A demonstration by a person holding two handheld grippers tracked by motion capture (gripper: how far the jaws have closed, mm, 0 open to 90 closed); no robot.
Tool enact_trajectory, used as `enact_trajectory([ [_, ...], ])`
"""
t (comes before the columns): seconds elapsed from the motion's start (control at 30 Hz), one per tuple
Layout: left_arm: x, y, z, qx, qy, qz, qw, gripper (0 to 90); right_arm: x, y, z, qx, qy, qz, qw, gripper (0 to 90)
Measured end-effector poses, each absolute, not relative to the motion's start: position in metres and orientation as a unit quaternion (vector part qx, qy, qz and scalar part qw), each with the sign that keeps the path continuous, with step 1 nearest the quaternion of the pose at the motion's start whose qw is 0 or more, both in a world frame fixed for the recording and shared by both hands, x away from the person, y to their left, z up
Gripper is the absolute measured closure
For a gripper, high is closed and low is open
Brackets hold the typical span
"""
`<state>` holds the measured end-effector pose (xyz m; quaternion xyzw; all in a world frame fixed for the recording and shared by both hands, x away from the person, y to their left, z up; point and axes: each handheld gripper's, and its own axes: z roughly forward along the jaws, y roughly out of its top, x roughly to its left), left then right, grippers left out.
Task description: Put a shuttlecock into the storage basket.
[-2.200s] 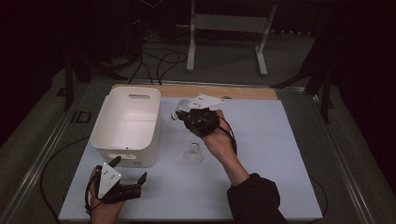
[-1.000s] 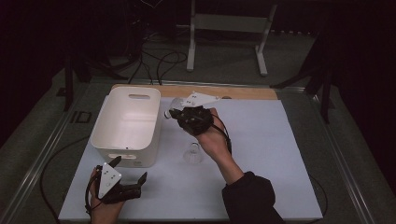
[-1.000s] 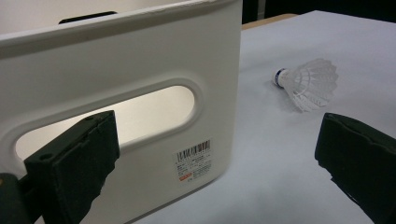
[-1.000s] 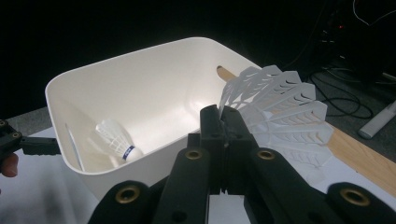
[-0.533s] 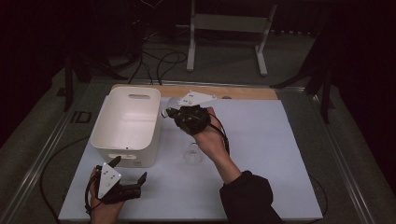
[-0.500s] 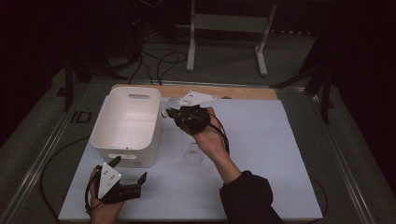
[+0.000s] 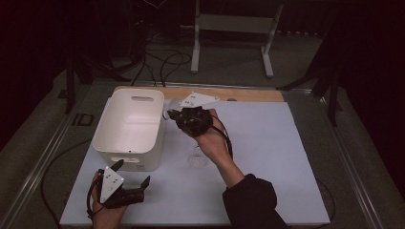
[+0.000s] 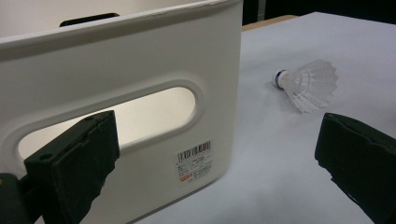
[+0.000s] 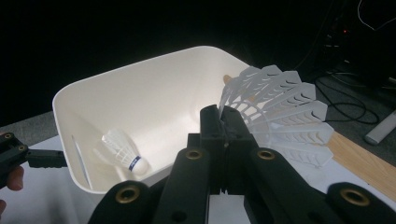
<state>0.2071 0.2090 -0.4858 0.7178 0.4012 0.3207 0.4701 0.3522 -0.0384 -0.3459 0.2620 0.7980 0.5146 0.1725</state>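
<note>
Right tool (image 7: 168,114) nearer bin (image 7: 125,143) — right gripper view: pinched shuttlecock (image 9: 275,112).

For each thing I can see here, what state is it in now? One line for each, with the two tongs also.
White bin: upright on the table, open top, one shuttlecock inside.
Shuttlecock in the bin: lying on its side on the bottom.
Held shuttlecock: pinched by its skirt, beside the bin's rim.
Shuttlecock on the table: lying on its side, untouched.
Right tongs: shut on the held shuttlecock.
Left tongs: open, holding nothing, facing the bin's handle slot.
</note>
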Motion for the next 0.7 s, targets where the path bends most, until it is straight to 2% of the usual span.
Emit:
enact_trajectory([
  [0.7,0.2067,0.2090,-0.4856,0.716,0.402,0.321,0.472,0.5,0.3551,-0.0276,-0.3422,0.262,0.796,0.517,0.174,89.3],
])
